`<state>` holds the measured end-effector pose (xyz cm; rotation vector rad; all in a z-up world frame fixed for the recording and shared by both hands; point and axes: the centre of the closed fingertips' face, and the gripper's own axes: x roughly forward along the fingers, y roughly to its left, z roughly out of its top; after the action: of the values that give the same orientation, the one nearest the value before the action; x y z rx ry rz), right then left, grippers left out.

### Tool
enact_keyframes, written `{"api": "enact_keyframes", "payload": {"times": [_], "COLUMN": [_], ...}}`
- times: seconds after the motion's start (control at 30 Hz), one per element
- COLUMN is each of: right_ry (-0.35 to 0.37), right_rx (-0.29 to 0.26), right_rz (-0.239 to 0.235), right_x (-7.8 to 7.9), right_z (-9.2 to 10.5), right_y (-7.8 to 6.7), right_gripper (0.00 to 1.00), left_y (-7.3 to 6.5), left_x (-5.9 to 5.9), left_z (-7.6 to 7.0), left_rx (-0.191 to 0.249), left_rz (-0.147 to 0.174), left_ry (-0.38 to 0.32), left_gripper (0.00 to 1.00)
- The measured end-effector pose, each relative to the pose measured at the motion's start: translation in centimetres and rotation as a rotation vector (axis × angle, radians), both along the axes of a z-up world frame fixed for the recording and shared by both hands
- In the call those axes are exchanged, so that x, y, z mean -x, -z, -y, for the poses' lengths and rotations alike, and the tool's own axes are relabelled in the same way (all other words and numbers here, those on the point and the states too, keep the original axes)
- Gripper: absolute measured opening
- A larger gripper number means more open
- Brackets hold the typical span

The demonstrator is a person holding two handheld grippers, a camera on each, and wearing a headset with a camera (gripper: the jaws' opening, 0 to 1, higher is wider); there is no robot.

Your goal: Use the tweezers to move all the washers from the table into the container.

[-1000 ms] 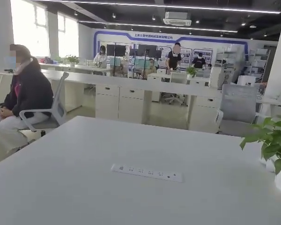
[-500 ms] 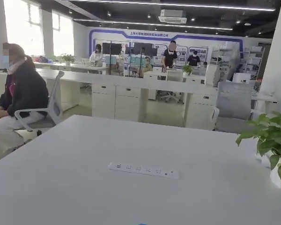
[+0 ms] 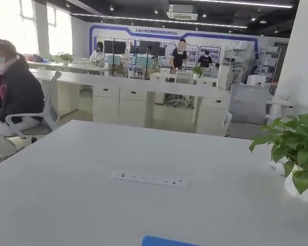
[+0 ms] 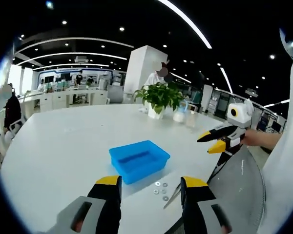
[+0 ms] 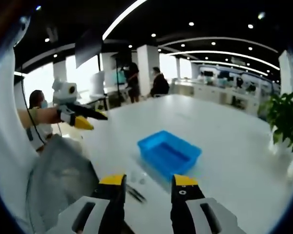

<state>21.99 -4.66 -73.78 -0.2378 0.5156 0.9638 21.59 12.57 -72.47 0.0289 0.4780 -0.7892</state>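
Jaws apart, nothing held: left tongs (image 4: 149,184), right tongs (image 5: 147,181) level above table (image 4: 53,146), facing container (image 4: 139,160).

Blue open container (image 4: 139,160) upright; small washers (image 4: 157,184) scattered just beside it; tweezers (image 4: 172,196) lying flat alongside

Blue container (image 4: 139,160): smooth, faintly glossy plastic. Washers (image 4: 161,190) at its 5 o'clock and the tweezers (image 4: 172,196) beside them look metallic, shiny. Table (image 4: 58,146) smooth, matt white.
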Motion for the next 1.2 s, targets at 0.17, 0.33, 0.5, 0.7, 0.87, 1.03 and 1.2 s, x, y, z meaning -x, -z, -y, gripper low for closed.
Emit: {"api": "enact_keyframes", "payload": {"times": [0.17, 0.33, 0.5, 0.7, 0.87, 1.03, 1.2], "right_ry": [-0.123, -0.254, -0.342, -0.425, -0.449, -0.460, -0.445], "right_rx": [0.113, 0.243, 0.338, 0.456, 0.503, 0.509, 0.519], "right_rz": [-0.027, -0.049, -0.065, -0.080, -0.069, -0.066, -0.049], "right_x": [0.6, 1.4, 1.9, 2.1, 1.8, 1.7, 1.3], "right_z": [-1.4, -2.2, -2.4, -1.8, -2.0, -2.3, -2.0], "right_y": [1.7, 3.7, 5.1, 6.4, 6.9, 6.9, 6.9], "right_gripper": [0.29, 0.28, 0.27, 0.25, 0.25, 0.25, 0.28], "left_y": [2.9, 6.4, 8.2, 10.0, 11.6, 12.5, 13.3], "left_x": [1.0, 2.0, 2.7, 3.0, 2.8, 2.2, 2.0], "left_z": [1.8, 2.3, 3.4, 4.2, 4.8, 5.3, 5.7], "left_rx": [-0.091, -0.253, -0.311, -0.388, -0.433, -0.452, -0.498], "left_rz": [-0.086, -0.164, -0.191, -0.215, -0.234, -0.232, -0.223], "left_ry": [0.134, 0.232, 0.306, 0.362, 0.394, 0.410, 0.435], "left_gripper": [0.38, 0.36, 0.33, 0.26, 0.14, 0.10, 0.03]}}
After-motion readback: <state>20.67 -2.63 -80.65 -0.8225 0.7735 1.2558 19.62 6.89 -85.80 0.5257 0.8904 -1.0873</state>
